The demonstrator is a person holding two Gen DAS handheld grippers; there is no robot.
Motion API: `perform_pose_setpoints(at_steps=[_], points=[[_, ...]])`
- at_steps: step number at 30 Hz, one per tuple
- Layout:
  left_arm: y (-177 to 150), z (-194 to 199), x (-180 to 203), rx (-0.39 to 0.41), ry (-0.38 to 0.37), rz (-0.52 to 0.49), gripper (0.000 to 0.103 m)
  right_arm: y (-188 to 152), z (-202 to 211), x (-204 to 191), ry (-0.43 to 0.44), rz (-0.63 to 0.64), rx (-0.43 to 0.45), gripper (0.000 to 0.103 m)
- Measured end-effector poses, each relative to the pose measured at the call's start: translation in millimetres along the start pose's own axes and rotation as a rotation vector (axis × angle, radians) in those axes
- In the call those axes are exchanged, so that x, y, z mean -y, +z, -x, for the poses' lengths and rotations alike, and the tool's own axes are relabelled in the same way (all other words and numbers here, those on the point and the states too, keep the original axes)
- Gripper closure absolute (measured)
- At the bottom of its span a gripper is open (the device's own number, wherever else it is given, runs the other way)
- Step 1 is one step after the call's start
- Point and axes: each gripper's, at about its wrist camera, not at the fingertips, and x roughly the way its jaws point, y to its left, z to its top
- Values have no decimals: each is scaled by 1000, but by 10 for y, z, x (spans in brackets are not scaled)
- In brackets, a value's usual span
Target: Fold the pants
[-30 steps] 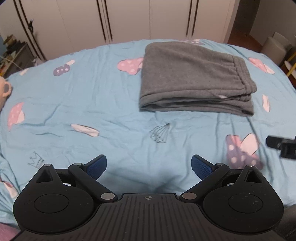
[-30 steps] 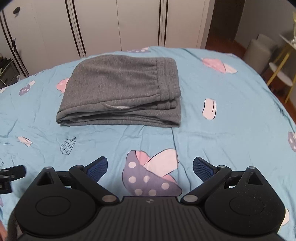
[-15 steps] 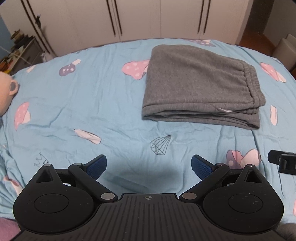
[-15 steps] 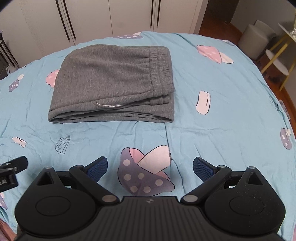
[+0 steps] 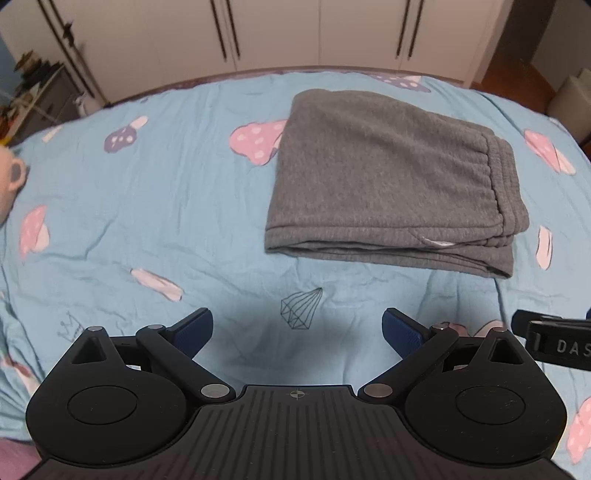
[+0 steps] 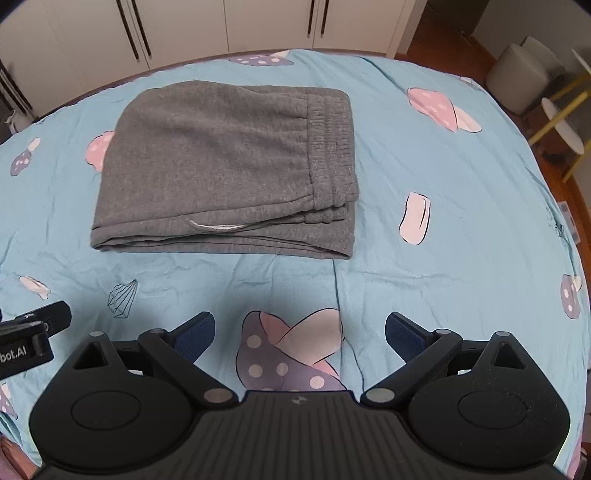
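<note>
Grey sweatpants (image 5: 388, 181) (image 6: 229, 166) lie folded into a compact rectangle on the blue bedsheet (image 5: 147, 206) (image 6: 461, 240), waistband at the right side, a white drawstring loop showing at the front edge. My left gripper (image 5: 297, 328) stands open with nothing between its blue pads, well short of the pants. My right gripper (image 6: 299, 330) is also open and empty, above a mushroom print and apart from the pants. Each gripper's black body shows at the edge of the other's view.
White wardrobe doors (image 5: 295, 33) stand behind the bed. A cluttered shelf (image 5: 33, 96) is at the far left, a plush toy (image 5: 11, 177) at the left bed edge. A grey bin (image 6: 521, 77) and a yellow-legged stand (image 6: 565, 114) sit on the floor at right.
Both grippers have risen and drawn back from the folded pants, so more of the bed shows. Both stayed open; the pants have not moved.
</note>
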Motion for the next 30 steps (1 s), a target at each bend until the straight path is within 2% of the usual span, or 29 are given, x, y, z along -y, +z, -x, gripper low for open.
perform_pose_setpoints(at_steps=[14,30], points=[[22,-100,38,-47,-4,5,2,35,-119,42,8,3,-34,4],[7,-76,115,-45,-3,-21,2,-8,-78,96,9,-8,-33,4]])
